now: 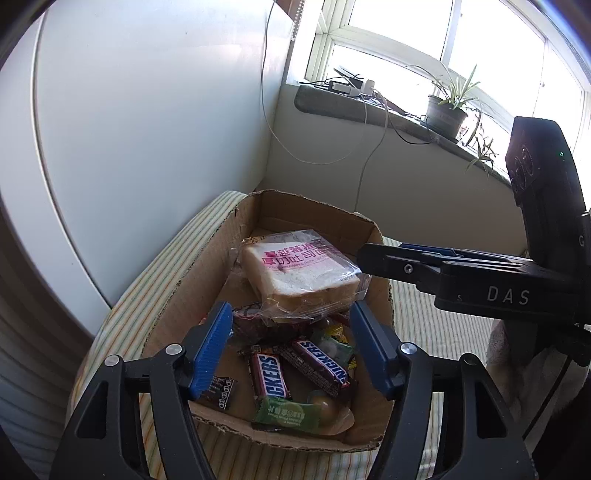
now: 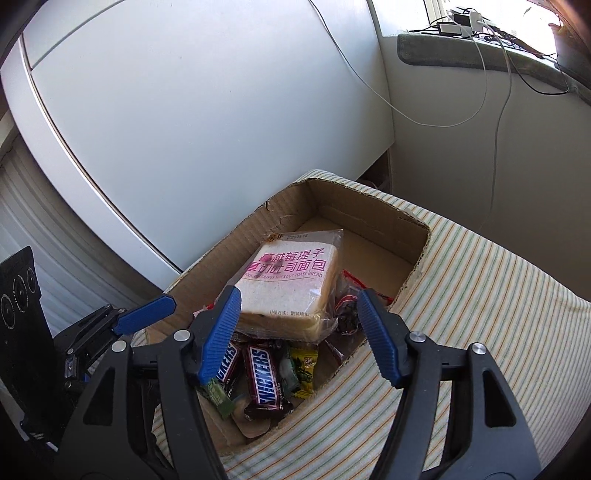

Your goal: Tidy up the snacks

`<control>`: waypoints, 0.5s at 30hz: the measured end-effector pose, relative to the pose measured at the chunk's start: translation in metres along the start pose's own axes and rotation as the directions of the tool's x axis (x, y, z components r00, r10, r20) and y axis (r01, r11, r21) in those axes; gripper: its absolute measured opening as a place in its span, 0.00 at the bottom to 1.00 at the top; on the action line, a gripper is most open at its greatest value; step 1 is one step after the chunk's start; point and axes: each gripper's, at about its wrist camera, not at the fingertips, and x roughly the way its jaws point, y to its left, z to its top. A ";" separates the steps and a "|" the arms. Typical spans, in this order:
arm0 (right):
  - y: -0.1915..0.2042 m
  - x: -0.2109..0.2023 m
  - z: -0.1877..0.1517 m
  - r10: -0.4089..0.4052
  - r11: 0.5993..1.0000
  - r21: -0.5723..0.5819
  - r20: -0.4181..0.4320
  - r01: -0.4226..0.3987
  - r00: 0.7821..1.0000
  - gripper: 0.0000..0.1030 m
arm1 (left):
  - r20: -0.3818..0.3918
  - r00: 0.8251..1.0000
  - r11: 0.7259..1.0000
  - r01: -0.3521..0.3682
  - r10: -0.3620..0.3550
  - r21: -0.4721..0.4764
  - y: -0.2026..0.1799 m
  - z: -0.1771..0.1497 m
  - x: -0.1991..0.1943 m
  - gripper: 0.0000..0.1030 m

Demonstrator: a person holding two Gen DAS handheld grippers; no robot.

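A cardboard box (image 1: 173, 295) (image 2: 369, 221) sits open on a striped cloth. On top of the snacks inside lies a clear-wrapped pack of sliced bread (image 1: 299, 269) (image 2: 288, 284) with pink lettering. Below it are two Snickers bars (image 1: 269, 376) (image 2: 264, 380), a green packet (image 1: 288, 415), a yellow packet (image 2: 304, 365) and a jelly cup (image 1: 323, 404). My left gripper (image 1: 290, 306) hangs open over the box's near half, its pads either side of the bread's near edge and not pressing it. My right gripper (image 2: 299, 291) (image 1: 369, 258) is also open beside the bread.
The striped cloth (image 1: 443, 332) (image 2: 480, 314) covers the surface around the box. A white panel (image 1: 147, 129) rises behind on the left. A windowsill with a potted plant (image 1: 445, 114), a power strip (image 2: 461, 18) and hanging cables (image 2: 495, 110) lies beyond.
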 end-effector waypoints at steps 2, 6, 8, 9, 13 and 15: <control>0.002 -0.010 -0.006 -0.021 1.000 -0.010 0.017 0.021 1.000 0.69 | 0.004 1.000 1.000 -0.013 0.013 0.000 -0.002 -0.005 -0.007 0.70; 0.005 -0.035 -0.023 -0.064 0.997 -0.027 0.077 0.066 0.995 0.81 | 0.027 0.998 0.998 -0.060 0.059 0.016 -0.008 -0.014 -0.024 0.76; 0.008 -0.044 -0.032 -0.093 0.994 -0.045 0.096 0.098 0.991 0.81 | 0.039 0.996 0.996 -0.086 0.085 0.025 -0.011 -0.018 -0.032 0.80; 0.010 -0.048 -0.036 -0.112 0.991 -0.055 0.106 0.118 0.988 0.81 | 0.042 0.995 0.995 -0.094 0.094 0.022 -0.011 -0.020 -0.035 0.80; 0.012 -0.063 -0.054 -0.153 0.984 -0.067 0.139 0.163 0.978 0.82 | 0.043 0.992 0.993 -0.120 0.119 0.004 -0.011 -0.029 -0.044 0.80; 0.011 -0.074 -0.062 -0.175 0.981 -0.059 0.161 0.186 0.971 0.89 | 0.038 0.988 0.989 -0.149 0.149 0.003 -0.014 -0.035 -0.047 0.80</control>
